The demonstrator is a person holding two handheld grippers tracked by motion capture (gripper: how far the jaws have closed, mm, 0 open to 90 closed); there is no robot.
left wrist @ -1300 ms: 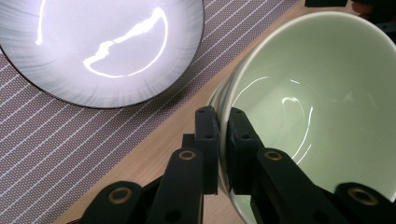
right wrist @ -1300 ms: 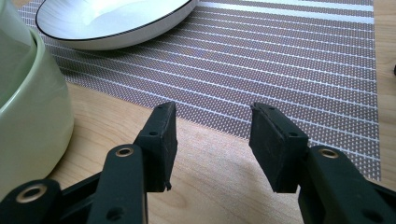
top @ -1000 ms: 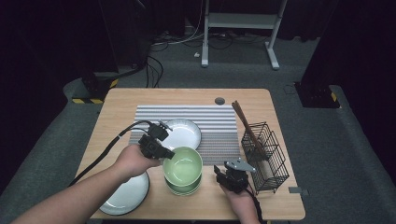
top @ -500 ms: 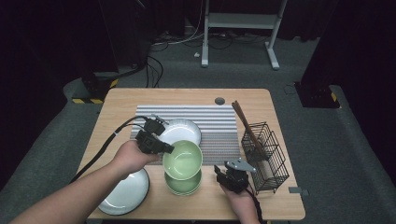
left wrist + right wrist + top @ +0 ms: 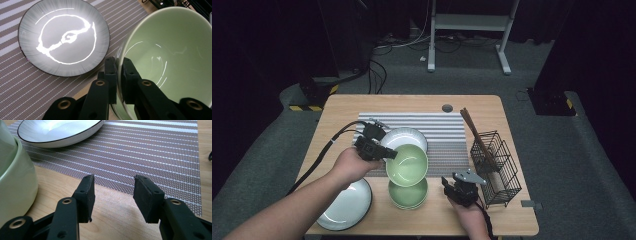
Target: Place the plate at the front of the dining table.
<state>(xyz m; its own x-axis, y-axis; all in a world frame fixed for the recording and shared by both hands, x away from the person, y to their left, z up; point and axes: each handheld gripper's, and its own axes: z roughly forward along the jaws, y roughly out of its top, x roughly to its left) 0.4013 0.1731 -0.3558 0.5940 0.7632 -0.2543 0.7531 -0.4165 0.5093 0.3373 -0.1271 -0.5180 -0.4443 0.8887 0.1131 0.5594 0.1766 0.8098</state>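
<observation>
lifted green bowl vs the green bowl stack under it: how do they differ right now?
Pose: the lifted green bowl is tilted, its opening facing the camera; the green bowl stack sits level on the table. Support: the lifted bowl hangs in the left tongs, which pinch its rim; the stack rests free. Count: one bowl against several nested. Shared: same pale green glaze and, as far as I can tell, the same shape.

Both forearms are bare, with no sleeve showing. The left hand-held gripper (image 5: 388,153) is black, its blocky jaws carried on arms set with brass-ringed screw holes, and a black cable (image 5: 319,157) trails from it. The right hand-held gripper (image 5: 113,195) has the same black jaws and brass-ringed holes, topped by a grey three-cornered plate (image 5: 468,177).
</observation>
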